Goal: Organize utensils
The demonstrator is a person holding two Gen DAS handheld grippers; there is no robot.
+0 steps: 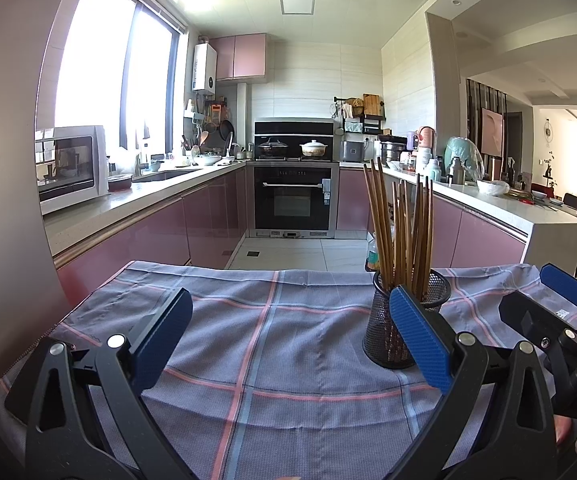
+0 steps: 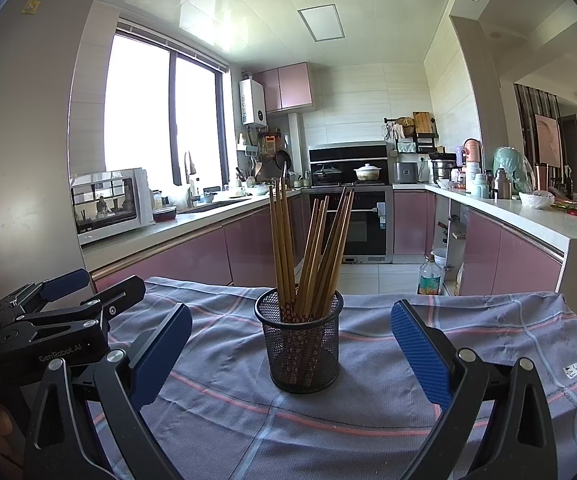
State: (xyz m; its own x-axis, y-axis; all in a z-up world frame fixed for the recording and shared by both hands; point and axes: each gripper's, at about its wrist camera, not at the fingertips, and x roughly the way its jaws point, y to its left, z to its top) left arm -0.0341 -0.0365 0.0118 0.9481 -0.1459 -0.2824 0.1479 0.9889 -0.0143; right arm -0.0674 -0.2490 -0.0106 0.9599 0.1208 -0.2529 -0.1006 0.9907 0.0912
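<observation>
A black mesh holder stands upright on a blue-grey checked cloth, with several brown chopsticks standing in it. My right gripper is open and empty, its blue pads wide apart on either side of the holder, a little short of it. In the left wrist view the holder and chopsticks sit right of centre, partly behind the right pad. My left gripper is open and empty over bare cloth. Each gripper shows at the edge of the other's view.
The cloth covers a small table whose far edge drops to the kitchen floor. Beyond are pink cabinets, an oven, a microwave on the left counter and cluttered counters on the right. A bottle stands on the floor.
</observation>
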